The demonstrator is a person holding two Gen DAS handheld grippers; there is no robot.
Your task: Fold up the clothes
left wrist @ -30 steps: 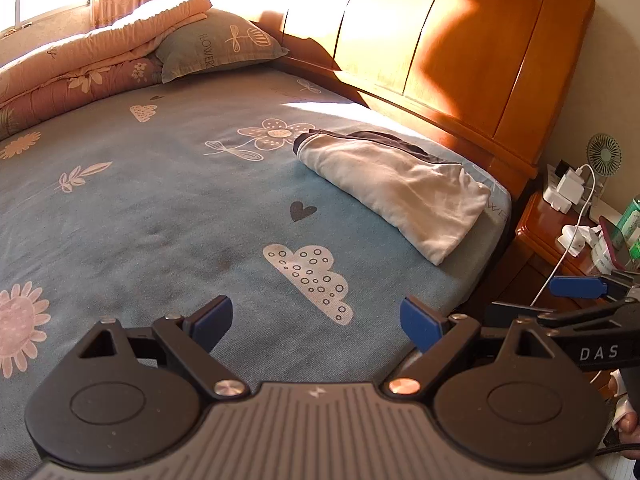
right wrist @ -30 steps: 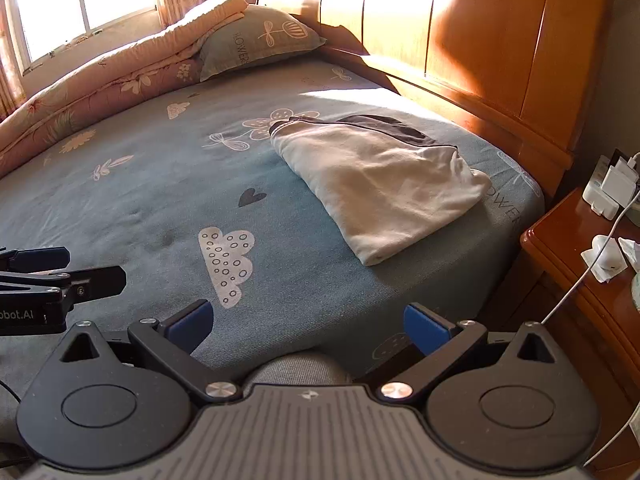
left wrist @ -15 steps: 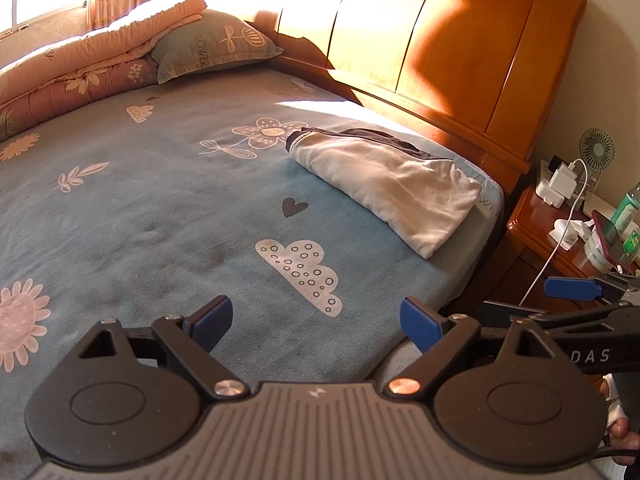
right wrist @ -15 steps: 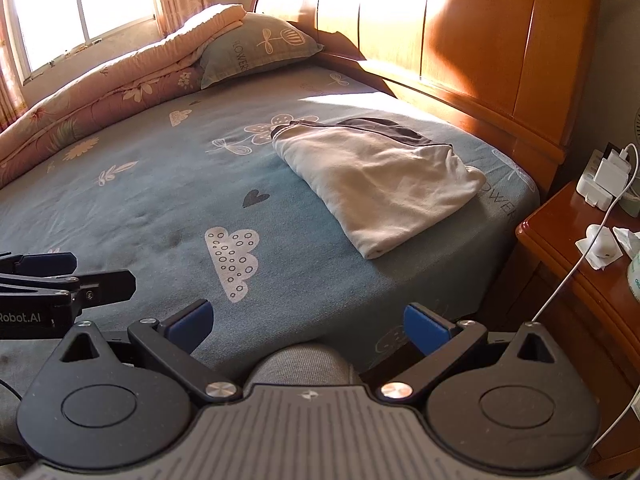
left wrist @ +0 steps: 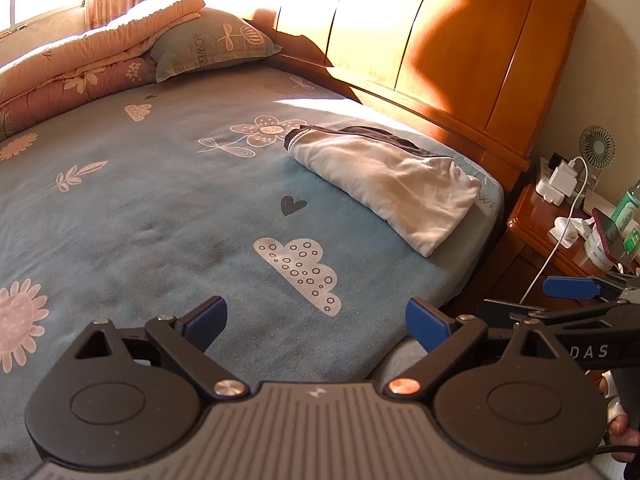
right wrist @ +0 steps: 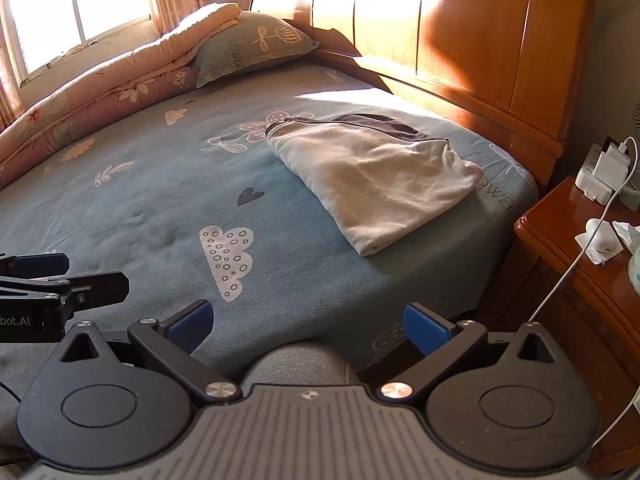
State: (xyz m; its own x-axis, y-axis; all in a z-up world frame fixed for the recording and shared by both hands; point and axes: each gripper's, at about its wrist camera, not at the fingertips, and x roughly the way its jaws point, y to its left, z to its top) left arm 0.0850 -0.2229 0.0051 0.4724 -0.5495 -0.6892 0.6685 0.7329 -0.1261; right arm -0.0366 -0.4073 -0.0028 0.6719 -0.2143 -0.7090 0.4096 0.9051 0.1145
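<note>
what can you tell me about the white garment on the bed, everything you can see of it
The white garment is a soft, slightly creased cloth folded into a long rectangle, with dark trim showing along its far edge. It lies flat on the blue patterned sheet, near the wooden headboard and the bed's nightstand-side edge, partly in sunlight. Nothing else touches it; both grippers are well short of it.

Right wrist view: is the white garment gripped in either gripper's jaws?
No. The white garment lies folded on the bed sheet near the headboard, well ahead of the right gripper, whose jaws stand open and empty.
</note>
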